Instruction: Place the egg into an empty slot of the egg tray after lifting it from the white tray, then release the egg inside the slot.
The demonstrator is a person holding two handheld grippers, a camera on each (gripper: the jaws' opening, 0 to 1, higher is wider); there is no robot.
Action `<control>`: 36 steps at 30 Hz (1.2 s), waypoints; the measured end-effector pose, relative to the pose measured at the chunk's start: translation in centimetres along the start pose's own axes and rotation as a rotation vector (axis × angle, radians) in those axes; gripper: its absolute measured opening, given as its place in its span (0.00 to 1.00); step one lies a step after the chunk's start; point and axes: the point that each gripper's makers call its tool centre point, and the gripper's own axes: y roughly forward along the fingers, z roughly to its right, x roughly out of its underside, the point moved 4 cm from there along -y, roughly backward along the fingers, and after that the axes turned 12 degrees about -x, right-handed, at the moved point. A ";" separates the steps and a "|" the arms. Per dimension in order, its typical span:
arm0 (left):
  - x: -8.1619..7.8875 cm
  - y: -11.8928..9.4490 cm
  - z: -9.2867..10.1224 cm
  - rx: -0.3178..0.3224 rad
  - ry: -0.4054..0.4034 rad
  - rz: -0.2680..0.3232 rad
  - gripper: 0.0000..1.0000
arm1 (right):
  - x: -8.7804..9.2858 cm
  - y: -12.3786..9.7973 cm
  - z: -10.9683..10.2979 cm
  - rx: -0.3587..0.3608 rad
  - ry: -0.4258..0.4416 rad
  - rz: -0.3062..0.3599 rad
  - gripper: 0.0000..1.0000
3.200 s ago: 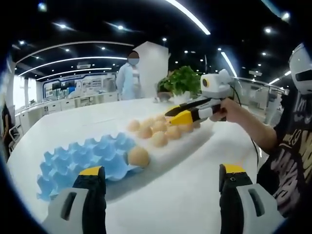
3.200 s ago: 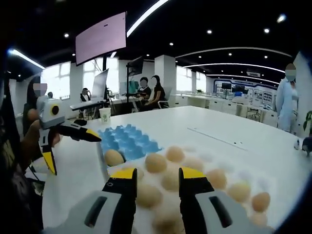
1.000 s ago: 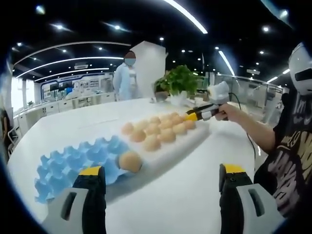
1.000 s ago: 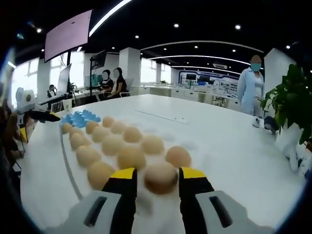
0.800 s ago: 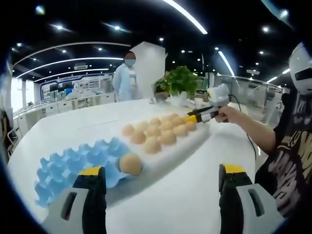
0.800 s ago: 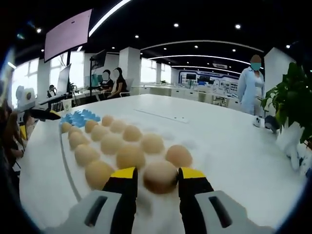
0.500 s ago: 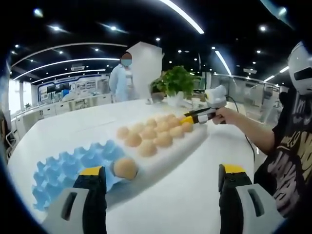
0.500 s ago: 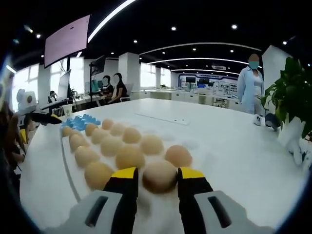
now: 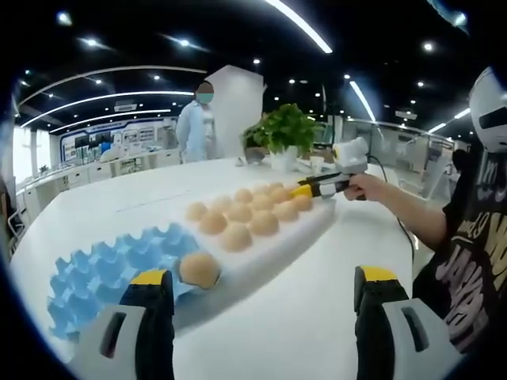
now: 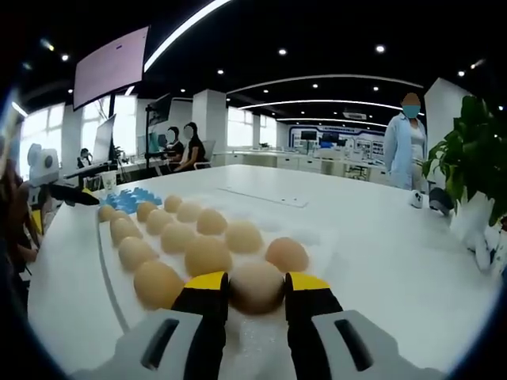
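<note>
While closed on egg at near end of white tray, right gripper grips it between both jaws. Left gripper wide open, holding nothing, above table near blue egg tray.

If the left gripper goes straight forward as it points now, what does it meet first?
Probably the near end of the white tray, close to the egg in the blue egg tray; depth is unclear. The left gripper is open.
</note>
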 end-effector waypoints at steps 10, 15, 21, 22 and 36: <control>0.4 -0.1 -0.2 -0.010 -0.025 -0.004 0.96 | 0.0 0.0 -0.1 -0.007 0.010 -0.010 0.29; 0.3 -0.1 -0.2 -0.008 -0.033 -0.003 0.95 | 0.0 0.0 -0.1 -0.008 0.015 -0.012 0.29; 0.5 0.0 -0.3 -0.012 -0.035 -0.007 0.95 | -0.1 0.0 0.1 -0.017 0.035 -0.006 0.29; 0.5 -0.1 -0.4 -0.015 -0.035 -0.007 0.95 | -0.1 0.1 0.1 -0.017 0.036 -0.009 0.29; 0.5 -0.4 -0.6 -0.024 -0.042 -0.006 0.94 | -0.2 0.1 0.4 -0.018 0.048 -0.010 0.29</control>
